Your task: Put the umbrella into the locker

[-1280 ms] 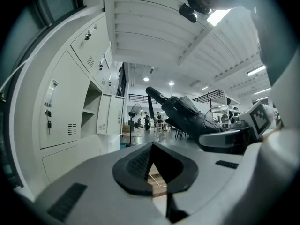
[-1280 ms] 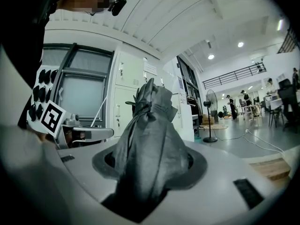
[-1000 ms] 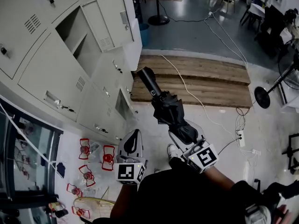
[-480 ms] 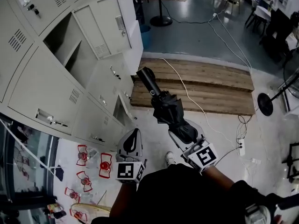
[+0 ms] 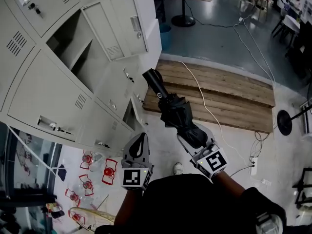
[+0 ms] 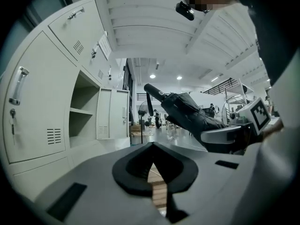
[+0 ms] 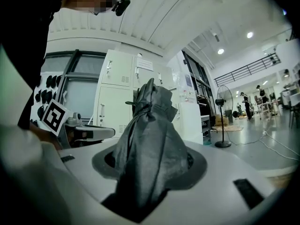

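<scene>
A folded black umbrella (image 5: 174, 112) sticks out of my right gripper (image 5: 193, 139), which is shut on its canopy end; the handle (image 5: 153, 79) points away toward the lockers. In the right gripper view the dark fabric (image 7: 146, 144) fills the space between the jaws. The left gripper (image 5: 140, 141) hangs beside it, shut with nothing in it, and its own view shows the umbrella (image 6: 187, 112) to its right. An open locker compartment (image 5: 73, 42) with a shelf stands at upper left, its door (image 5: 124, 21) swung out. The same compartment (image 6: 84, 111) shows in the left gripper view.
Grey lockers (image 5: 34, 82) fill the left side, one lower small door (image 5: 130, 115) ajar. A wooden pallet platform (image 5: 224, 94) lies ahead with a white cable across it. A fan stand (image 5: 183, 19) and blue bin (image 5: 165, 33) stand beyond. Red objects (image 5: 105, 172) litter the floor.
The lockers and pallet have shifted in the head view as I moved along the locker row. Both grippers and the umbrella keep the same pose relative to each other.
</scene>
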A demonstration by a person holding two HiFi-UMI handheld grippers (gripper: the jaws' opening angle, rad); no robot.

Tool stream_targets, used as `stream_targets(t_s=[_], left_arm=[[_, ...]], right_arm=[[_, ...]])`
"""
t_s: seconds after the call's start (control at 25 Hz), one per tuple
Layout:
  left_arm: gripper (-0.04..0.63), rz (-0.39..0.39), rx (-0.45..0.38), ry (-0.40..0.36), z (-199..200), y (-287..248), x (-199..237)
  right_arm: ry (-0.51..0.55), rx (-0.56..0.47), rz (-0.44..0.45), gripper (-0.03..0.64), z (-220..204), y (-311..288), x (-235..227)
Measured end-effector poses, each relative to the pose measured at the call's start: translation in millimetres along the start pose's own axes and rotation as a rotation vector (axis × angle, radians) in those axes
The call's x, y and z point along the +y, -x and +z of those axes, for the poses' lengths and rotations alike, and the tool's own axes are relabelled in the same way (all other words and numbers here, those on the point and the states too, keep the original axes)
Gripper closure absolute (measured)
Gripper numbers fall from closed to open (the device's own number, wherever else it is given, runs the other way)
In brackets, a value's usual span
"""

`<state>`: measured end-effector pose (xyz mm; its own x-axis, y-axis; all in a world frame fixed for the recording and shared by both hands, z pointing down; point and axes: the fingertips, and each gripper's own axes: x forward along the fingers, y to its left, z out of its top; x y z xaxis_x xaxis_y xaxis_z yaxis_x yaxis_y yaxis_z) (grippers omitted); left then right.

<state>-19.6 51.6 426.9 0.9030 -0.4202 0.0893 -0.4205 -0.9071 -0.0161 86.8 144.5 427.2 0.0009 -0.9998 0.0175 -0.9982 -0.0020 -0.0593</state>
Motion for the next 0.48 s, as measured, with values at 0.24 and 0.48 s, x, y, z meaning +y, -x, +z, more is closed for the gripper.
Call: stream_targets(t_s=[0.24,0.48], left_arm=[[0.597,0.067,0.011,0.027,-4.7,-15.1,9.4],[0.597,0.101,0.025,0.044,-7.8,-21.3,18.8]], right_arm=[[-0.025,0.007,0.054,0.397,-4.0,-16.9,-12.1],[-0.037,0.014,0.087,0.396,-4.4,-37.4,-19.3]])
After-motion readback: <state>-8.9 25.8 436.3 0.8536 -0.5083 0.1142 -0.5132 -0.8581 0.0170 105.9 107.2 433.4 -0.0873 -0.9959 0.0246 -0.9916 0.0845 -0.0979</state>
